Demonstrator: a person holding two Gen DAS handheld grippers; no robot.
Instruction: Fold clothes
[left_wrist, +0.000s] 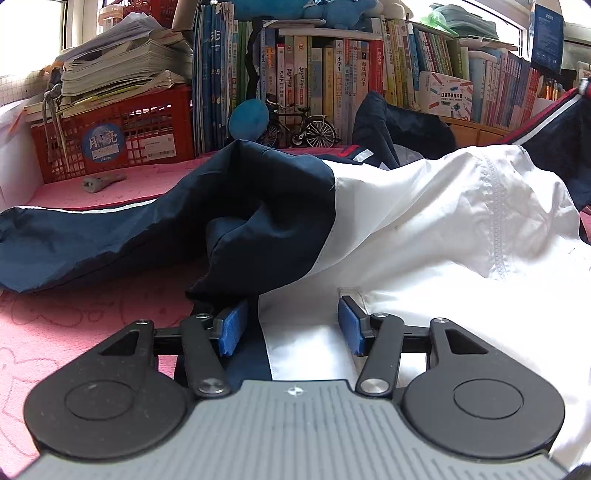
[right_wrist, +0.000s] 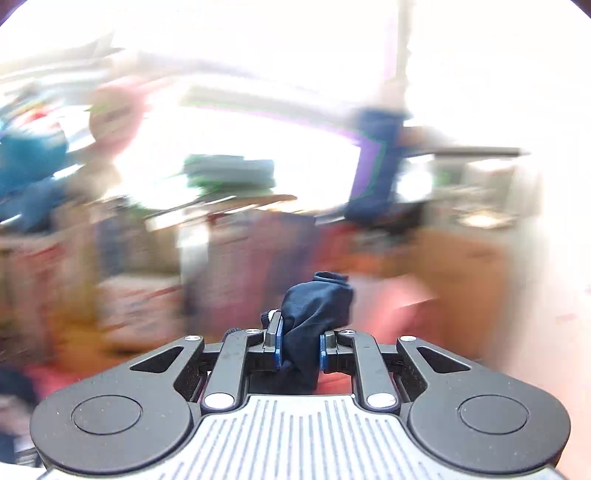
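Observation:
A navy and white jacket (left_wrist: 424, 221) lies crumpled on the pink tablecloth (left_wrist: 74, 332). One navy sleeve (left_wrist: 92, 240) stretches out to the left. My left gripper (left_wrist: 291, 326) sits low at the jacket's near hem, open, its blue pads (left_wrist: 233, 325) apart, with the navy-white seam lying flat between them. At the far right a navy part with a red and white stripe (left_wrist: 546, 114) rises off the table toward the frame edge. In the blurred right wrist view my right gripper (right_wrist: 301, 349) is shut on a bunch of navy fabric (right_wrist: 317, 306), held up in the air.
A red crate (left_wrist: 110, 136) stacked with papers stands at the back left. A bookshelf (left_wrist: 369, 74) runs along the back, with a model bicycle (left_wrist: 303, 125) in front. A small grey object (left_wrist: 99, 181) lies on the cloth near the crate.

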